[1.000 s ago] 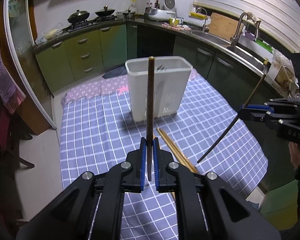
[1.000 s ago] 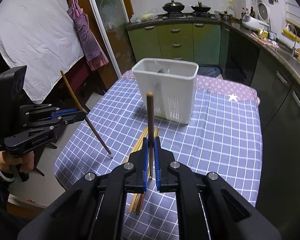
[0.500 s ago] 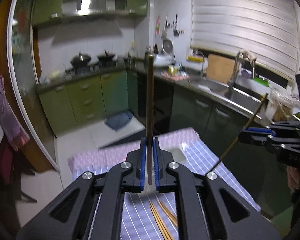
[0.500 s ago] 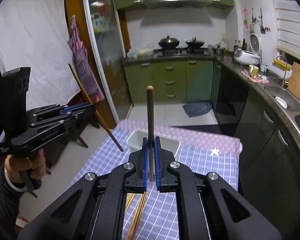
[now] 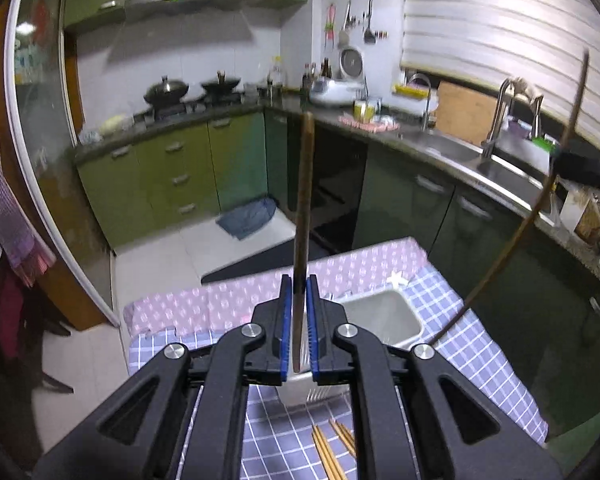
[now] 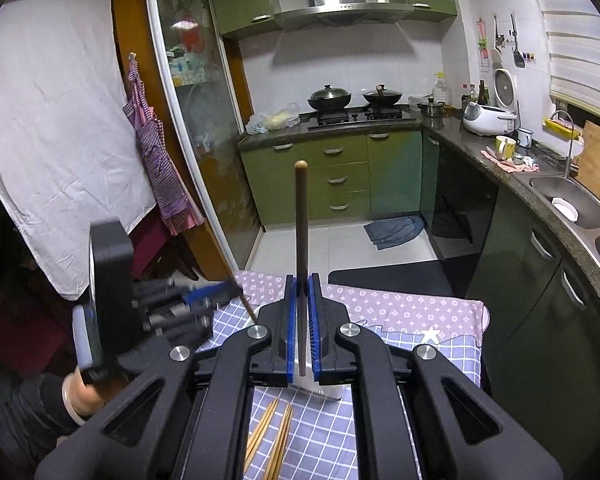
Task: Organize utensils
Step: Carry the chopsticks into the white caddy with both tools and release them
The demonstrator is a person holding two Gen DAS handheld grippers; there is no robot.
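Note:
In the left wrist view my left gripper (image 5: 299,292) is shut on a dark brown chopstick (image 5: 303,200) that stands upright between the blue pads. Just beneath and beyond it, the white utensil holder (image 5: 380,316) stands on the checked tablecloth (image 5: 480,356). My right gripper (image 5: 580,164) hangs high at the right, with its chopstick (image 5: 512,248) slanting down toward the holder's right rim. In the right wrist view my right gripper (image 6: 300,292) is shut on a round-topped chopstick (image 6: 301,220). The blurred left gripper (image 6: 220,292) is at the left. The holder (image 6: 326,391) is mostly hidden.
Several loose bamboo chopsticks (image 5: 332,452) (image 6: 276,440) lie on the table in front of the holder. Green cabinets, a stove (image 6: 352,114) and a sink (image 6: 572,204) line the back and right. A glass door (image 6: 196,120) stands at the left. A hand (image 6: 80,396) holds the left tool.
Both grippers have risen and come in over the holder, which went from standing in front of them to lying beneath the fingers. Each still grips its chopstick.

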